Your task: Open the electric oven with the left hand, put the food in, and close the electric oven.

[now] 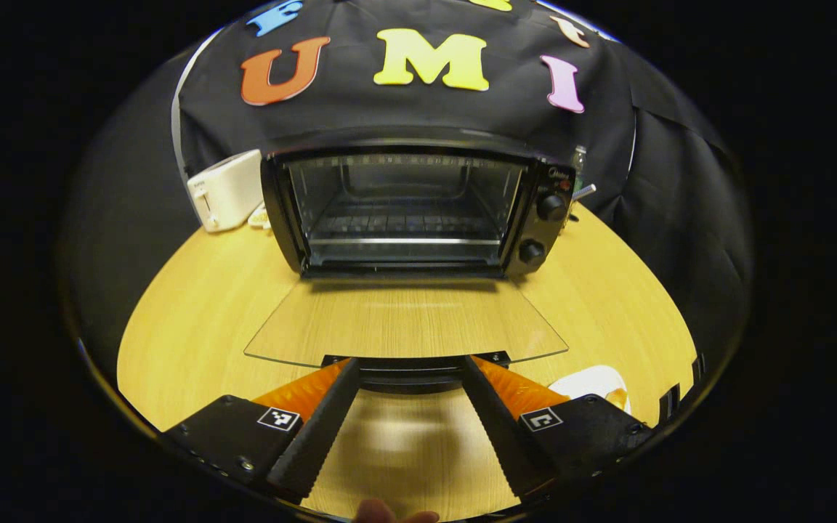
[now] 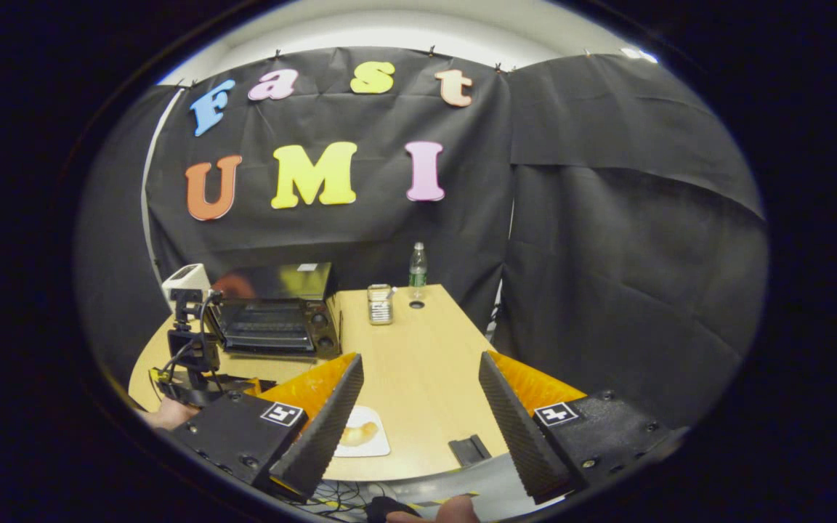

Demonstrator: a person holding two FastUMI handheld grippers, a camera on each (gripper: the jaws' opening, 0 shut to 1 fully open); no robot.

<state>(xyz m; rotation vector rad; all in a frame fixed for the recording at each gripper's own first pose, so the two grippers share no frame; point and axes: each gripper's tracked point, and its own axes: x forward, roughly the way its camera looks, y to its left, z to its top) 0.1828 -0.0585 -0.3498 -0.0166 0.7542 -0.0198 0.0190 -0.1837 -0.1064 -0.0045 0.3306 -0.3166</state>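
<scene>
The black electric oven (image 1: 404,211) stands open in the left gripper view, its rack bare. Its glass door (image 1: 404,323) lies flat toward me, and the dark door handle (image 1: 411,378) sits right at the tips of my left gripper (image 1: 411,363), whose fingers are spread wide and do not press on it. A white plate (image 1: 589,379) with a browned piece of food (image 1: 616,398) lies to the right of that gripper. In the right gripper view, my right gripper (image 2: 418,359) hangs open above the table's near edge, with the plate (image 2: 369,452) and food (image 2: 359,434) below its left finger. The oven (image 2: 273,316) is far left.
A white toaster (image 1: 226,190) stands left of the oven. Behind the oven, at the back of the wooden table (image 2: 418,363), are a clear bottle (image 2: 417,269) and a small jar (image 2: 380,303). A black clip (image 2: 469,450) sits at the front edge. The left gripper (image 2: 189,349) and a hand (image 2: 168,414) are before the oven.
</scene>
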